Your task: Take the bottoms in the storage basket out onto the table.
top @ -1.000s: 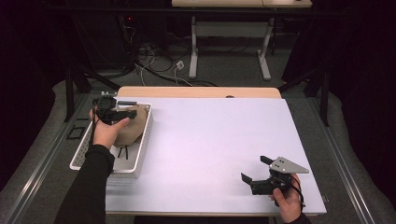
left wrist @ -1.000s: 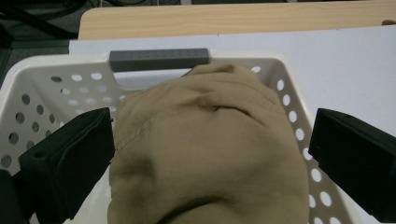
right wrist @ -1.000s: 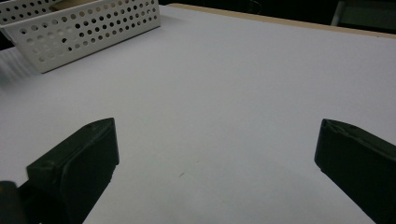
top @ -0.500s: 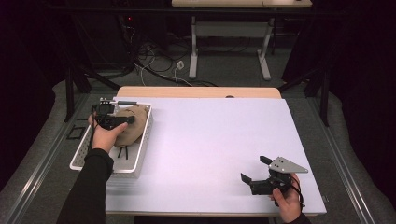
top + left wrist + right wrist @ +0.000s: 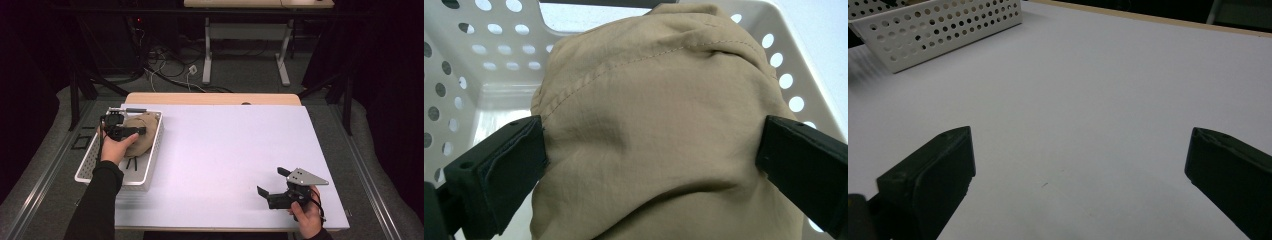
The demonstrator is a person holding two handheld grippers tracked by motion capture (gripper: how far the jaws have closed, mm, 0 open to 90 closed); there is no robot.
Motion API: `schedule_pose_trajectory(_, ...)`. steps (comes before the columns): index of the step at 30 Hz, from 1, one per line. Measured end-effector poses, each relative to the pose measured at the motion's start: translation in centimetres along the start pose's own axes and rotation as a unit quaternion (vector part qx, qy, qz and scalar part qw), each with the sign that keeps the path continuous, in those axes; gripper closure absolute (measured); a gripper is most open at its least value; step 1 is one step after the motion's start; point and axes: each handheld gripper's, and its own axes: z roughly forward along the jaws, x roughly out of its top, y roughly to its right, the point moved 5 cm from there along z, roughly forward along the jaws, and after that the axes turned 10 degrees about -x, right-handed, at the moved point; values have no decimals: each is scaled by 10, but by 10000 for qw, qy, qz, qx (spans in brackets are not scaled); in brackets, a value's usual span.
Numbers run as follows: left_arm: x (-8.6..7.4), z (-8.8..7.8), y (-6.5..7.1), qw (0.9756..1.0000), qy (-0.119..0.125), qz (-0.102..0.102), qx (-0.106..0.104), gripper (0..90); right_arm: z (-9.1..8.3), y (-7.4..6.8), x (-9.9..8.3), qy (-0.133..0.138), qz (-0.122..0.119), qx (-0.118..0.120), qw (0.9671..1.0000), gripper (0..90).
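High view: above the near edge, facing forward and down; left gripper view: close inside white basket; right gripper view: low over table, sharing basket.

The crumpled tan fabric garment ran past the bottom edge, hiding the white perforated plastic basket's floor.

Crumpled tan cloth in basket

No lettering, label, brand, number or sign can be read anywhere in these views: none on the tan cloth, the white perforated basket or the white tabletop.
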Motion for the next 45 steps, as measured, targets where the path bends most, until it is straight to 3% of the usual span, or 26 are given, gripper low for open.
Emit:
schedule_pose_trajectory(10, -2, 2, 0, 10000, 6, 44, -9, 0, 0, -1, 0, -20, -26, 23, 10000, 0)
schedule_pose_trajectory(16, -4, 4, 0, 9997, -75, 222, 57, 0, 0, -1, 0, -25, -48, 31, 10000, 0)
schedule_pose_trajectory(26, -6, 5, 0, 9993, -196, 318, 55, 0, 1, -2, -1, -71, -54, 35, 10000, 0)
schedule_pose_trajectory(34, -13, 9, -3, 9989, -401, 232, 5, 0, 2, -2, -1, -81, -85, 27, 9999, 0)
schedule_pose_trajectory(39, -15, 10, -3, 9986, -412, 321, 56, 0, 2, -2, -2, -103, -102, 30, 9999, 0)
schedule_pose_trajectory(45, -20, 13, -6, 9983, -564, 154, -75, 0, 3, -3, -2, -121, -115, 58, 9998, 0)
